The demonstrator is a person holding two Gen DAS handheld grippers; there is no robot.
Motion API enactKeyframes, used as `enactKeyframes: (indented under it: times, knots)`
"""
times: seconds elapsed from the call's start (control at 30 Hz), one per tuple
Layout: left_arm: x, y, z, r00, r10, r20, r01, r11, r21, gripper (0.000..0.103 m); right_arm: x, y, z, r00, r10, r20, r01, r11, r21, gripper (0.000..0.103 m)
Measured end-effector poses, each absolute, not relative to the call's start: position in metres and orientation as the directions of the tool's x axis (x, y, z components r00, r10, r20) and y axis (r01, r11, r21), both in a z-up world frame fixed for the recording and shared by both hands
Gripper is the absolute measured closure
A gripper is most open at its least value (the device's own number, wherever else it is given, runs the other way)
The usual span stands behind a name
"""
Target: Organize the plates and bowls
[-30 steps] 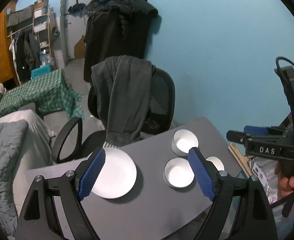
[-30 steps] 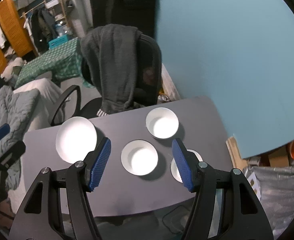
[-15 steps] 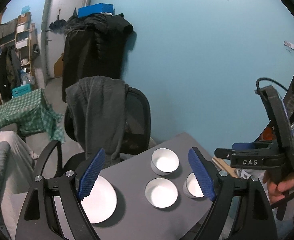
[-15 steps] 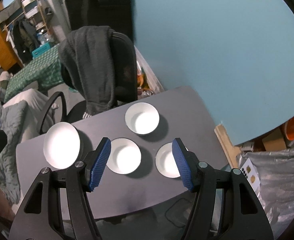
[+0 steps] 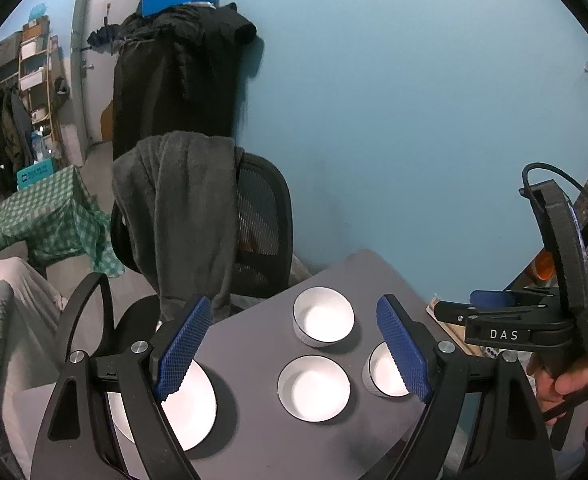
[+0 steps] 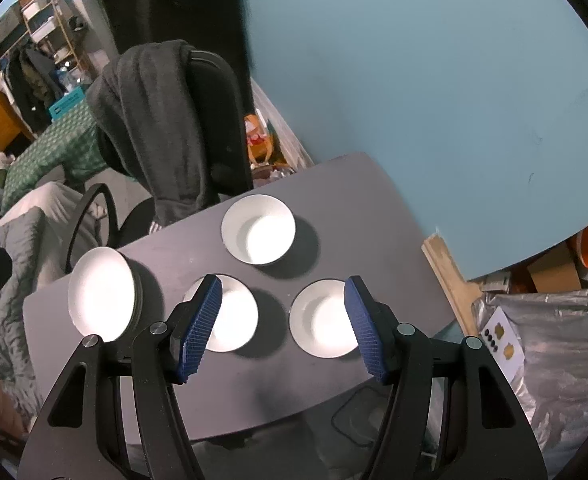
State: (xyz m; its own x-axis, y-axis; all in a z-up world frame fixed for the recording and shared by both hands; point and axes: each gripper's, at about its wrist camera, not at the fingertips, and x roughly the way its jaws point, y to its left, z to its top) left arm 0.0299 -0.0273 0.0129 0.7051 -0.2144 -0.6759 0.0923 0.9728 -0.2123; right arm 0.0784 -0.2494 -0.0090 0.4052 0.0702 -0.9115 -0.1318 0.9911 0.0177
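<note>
From left to right on my dark worktop [image 6: 374, 216]: a plate [image 6: 101, 300], then three bowls [image 6: 258, 234], all apart. My left gripper [image 5: 294, 354] and right gripper [image 6: 281, 326] hover above, jaws apart, empty. They look stiff, glazed, breakable; I'd pinch a rim.

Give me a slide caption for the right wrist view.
Open right claw hovers above a dark table holding three white bowls and a white plate.

Three white bowls [image 6: 258, 229] [image 6: 229, 314] [image 6: 322, 319], one white plate [image 6: 99, 294] — one table [image 6: 374, 216], one chair [image 6: 217, 120]
</note>
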Motion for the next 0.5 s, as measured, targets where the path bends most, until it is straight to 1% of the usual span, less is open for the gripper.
enactKeyframes:
  times: [0.23, 0.3, 0.5]
  knots:
    - [0.047, -0.035, -0.012, 0.639, -0.232, -0.733, 0.077, 0.968, -0.239, 0.017, 0.094, -0.259, -0.029, 0.386, 0.081, -0.919, -0.144, 0.989, 0.027, 0.041]
    - [0.057, -0.037, -0.028, 0.592, -0.211, -0.778, 0.040, 0.972, -0.233, 0.017, 0.098, -0.261, -0.037, 0.381, 0.089, -0.920, -0.157, 0.987, 0.031, 0.041]
    - [0.073, -0.032, -0.072, 0.485, -0.205, -0.850, -0.051, 0.964, -0.262, 0.017, 0.114, -0.261, -0.067, 0.335, 0.107, -0.936, -0.214, 0.976, 0.035, 0.041]
